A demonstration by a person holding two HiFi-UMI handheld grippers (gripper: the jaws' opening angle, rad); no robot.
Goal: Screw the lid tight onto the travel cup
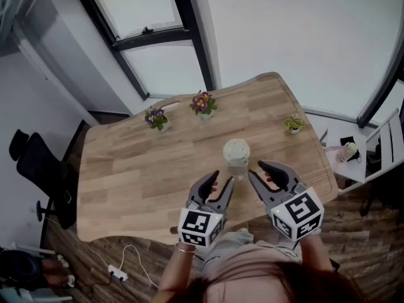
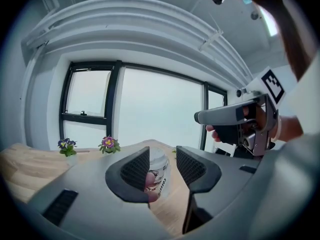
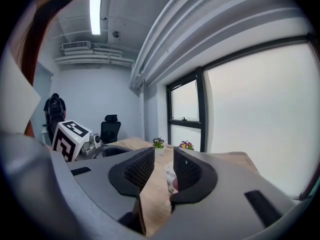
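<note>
Approach to cup [image 1: 236,163], lid [image 1: 236,149] already sitting on top.
Cup stands mid-frame on the tabletop [image 1: 126,169], just above both claws. Left claw [image 1: 224,177] and right claw [image 1: 255,168] are each partly apart, empty and touching nothing. Next, as I judge it, one clamps the cup's body while the other grips the lid and twists it tight.
</note>
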